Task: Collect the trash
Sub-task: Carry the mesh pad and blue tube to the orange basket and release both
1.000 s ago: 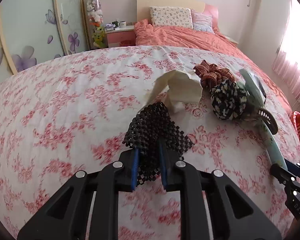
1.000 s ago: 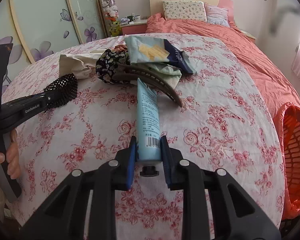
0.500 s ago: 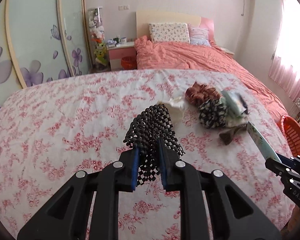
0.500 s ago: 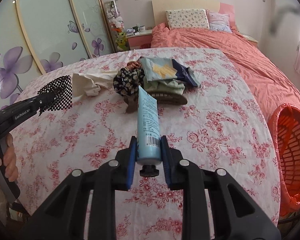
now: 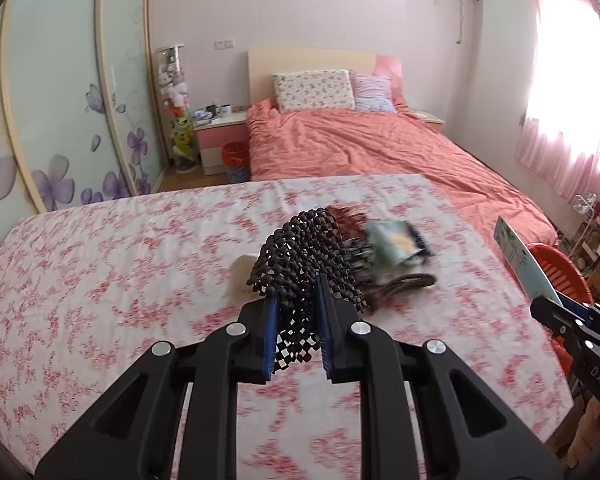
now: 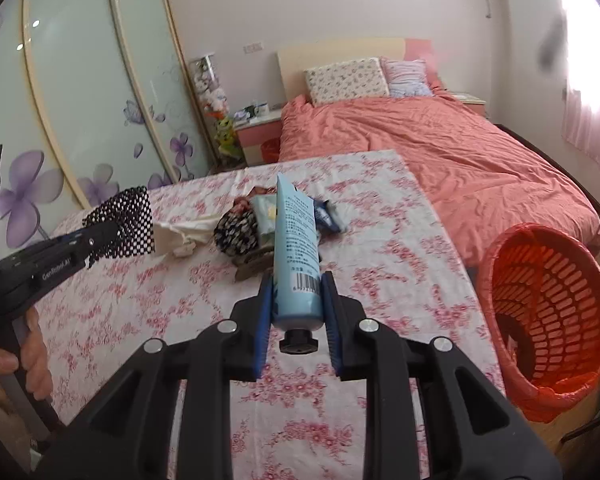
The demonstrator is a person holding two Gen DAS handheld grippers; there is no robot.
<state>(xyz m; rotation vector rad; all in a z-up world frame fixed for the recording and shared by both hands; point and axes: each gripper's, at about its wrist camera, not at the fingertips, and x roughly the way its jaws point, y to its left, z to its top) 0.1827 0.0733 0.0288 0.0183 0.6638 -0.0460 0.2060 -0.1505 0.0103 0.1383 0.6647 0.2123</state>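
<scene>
My left gripper [image 5: 297, 312] is shut on a black mesh net [image 5: 306, 256] and holds it above the floral-covered table [image 5: 100, 280]; the net also shows in the right wrist view [image 6: 122, 222]. My right gripper [image 6: 296, 300] is shut on a light blue tube [image 6: 296, 240], cap end toward the camera, lifted off the table. The tube also shows at the right edge of the left wrist view [image 5: 520, 260]. An orange slatted bin [image 6: 548, 312] with a red liner stands on the floor to the right of the table.
A pile stays on the table: crumpled white paper [image 6: 180, 234], a dark floral scrunchie [image 6: 236, 232], a pale green packet [image 5: 396, 244], a brown hair claw [image 5: 400, 284]. A bed with a coral cover [image 6: 440, 152] lies behind. Glass wardrobe doors [image 6: 80, 100] stand left.
Both grippers have risen and pulled back from the pile, carrying the net and the tube. The bin has come further into the right wrist view.
</scene>
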